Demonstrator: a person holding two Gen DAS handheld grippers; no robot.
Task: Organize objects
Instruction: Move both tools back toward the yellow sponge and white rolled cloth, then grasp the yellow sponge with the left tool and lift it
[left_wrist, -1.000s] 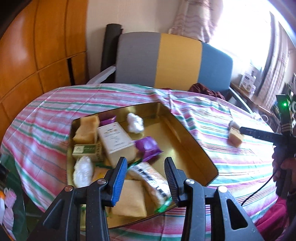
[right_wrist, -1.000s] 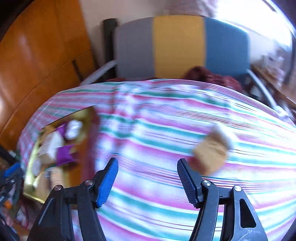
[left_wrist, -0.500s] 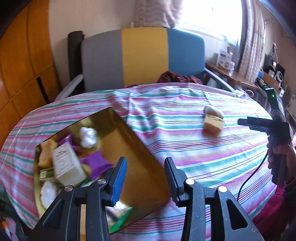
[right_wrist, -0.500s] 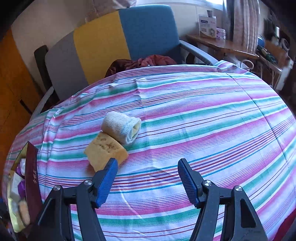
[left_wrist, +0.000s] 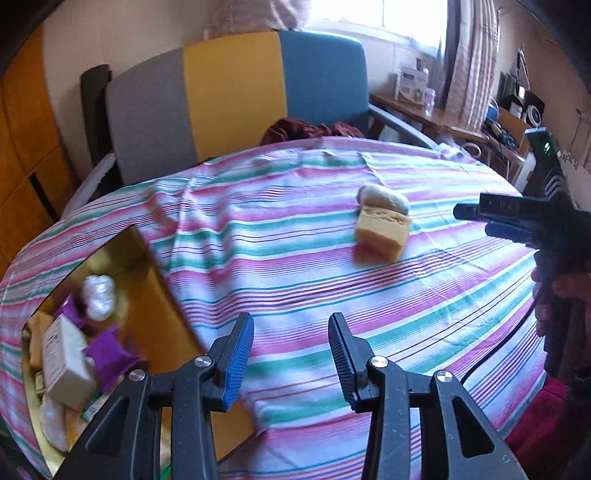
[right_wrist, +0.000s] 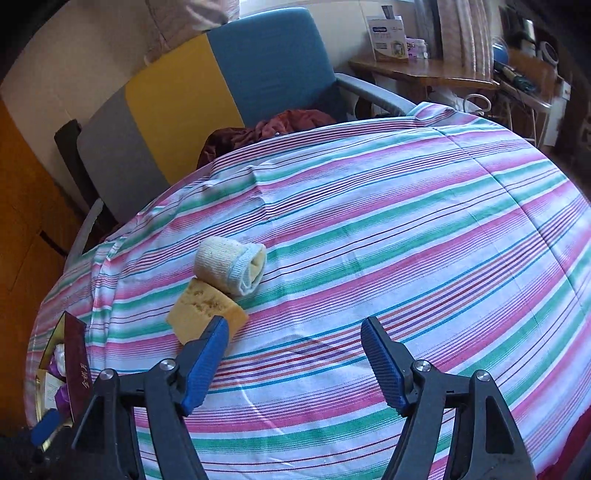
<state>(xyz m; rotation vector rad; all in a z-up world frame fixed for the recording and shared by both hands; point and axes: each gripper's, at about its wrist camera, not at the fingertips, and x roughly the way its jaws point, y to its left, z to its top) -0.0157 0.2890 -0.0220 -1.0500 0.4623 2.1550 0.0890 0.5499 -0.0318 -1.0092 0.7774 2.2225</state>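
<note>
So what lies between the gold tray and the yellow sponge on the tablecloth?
Nothing but bare striped tablecloth, somewhat wrinkled near the gold tray. The left wrist view shows that stretch clear up to the yellow sponge.

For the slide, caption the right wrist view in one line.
Open right gripper, jaws just widened and empty, above the striped tablecloth beside a yellow sponge touching a rolled sock.

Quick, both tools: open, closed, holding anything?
Left tool: open, holding nothing.
Right tool: open and has just been widening, nothing between its jaws.
</note>
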